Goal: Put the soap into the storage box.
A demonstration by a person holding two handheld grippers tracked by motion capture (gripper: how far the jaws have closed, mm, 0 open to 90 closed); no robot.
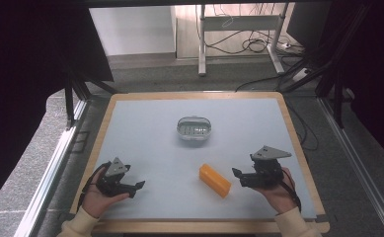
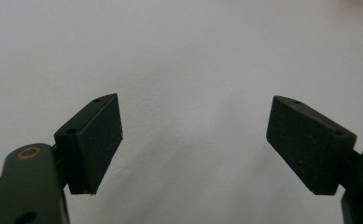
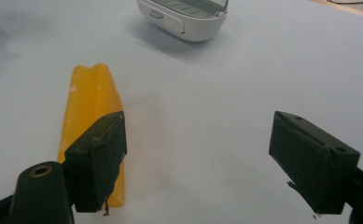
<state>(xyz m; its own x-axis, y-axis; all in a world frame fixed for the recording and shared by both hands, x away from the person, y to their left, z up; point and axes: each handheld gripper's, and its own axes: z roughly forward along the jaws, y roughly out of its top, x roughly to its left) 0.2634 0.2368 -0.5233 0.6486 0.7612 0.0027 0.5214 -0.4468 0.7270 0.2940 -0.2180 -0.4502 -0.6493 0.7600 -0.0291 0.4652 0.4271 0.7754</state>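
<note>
right gripper (image 1: 236, 174) sits at the near right of the table (image 1: 145, 123), jaws spread wide with nothing between them, released. in the right gripper view (image 3: 198, 161) the orange block (image 3: 91, 121) lies just beyond and partly behind the left-hand jaw, so its near end is hidden; it looks close to the jaw, but whether the two touch i can't tell from here. from the high view the orange block (image 1: 214, 180) lies flat on the pale mat, near the front edge, just left of the right gripper's tips, with a sliver of mat between them.

left gripper (image 1: 139, 186) rests at the near left, well apart from the block. its own view (image 2: 194, 140) shows both pads wide apart over bare mat, nothing held.

farther back, mid-table, sits a small white tray (image 1: 194, 128) with a slatted insert; in the right gripper view the white tray (image 3: 184, 18) is cut off by the top edge. both sleeves are cropped at the bottom of the high view.
</note>
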